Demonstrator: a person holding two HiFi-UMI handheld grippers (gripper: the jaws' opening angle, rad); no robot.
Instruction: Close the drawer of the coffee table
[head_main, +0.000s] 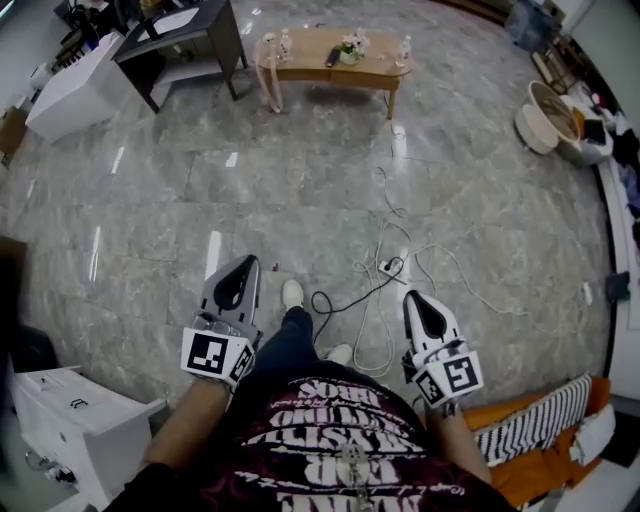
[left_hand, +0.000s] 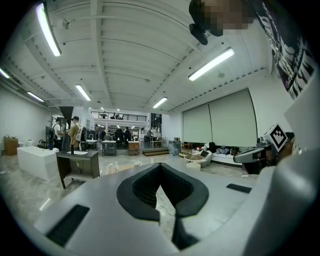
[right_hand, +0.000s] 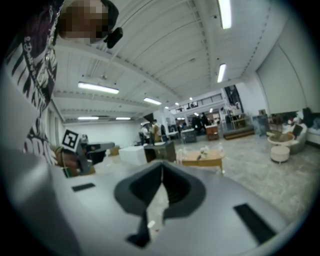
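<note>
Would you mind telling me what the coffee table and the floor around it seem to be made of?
The coffee table looks like light wood or veneer, matte: warm tan top. The floor looks like polished grey stone or tile: veining, joints, reflected lights.

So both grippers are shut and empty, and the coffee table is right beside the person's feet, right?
No. The left gripper and right gripper are shut and empty, but the coffee table stands far across the floor from the feet; the head view shows it.
</note>
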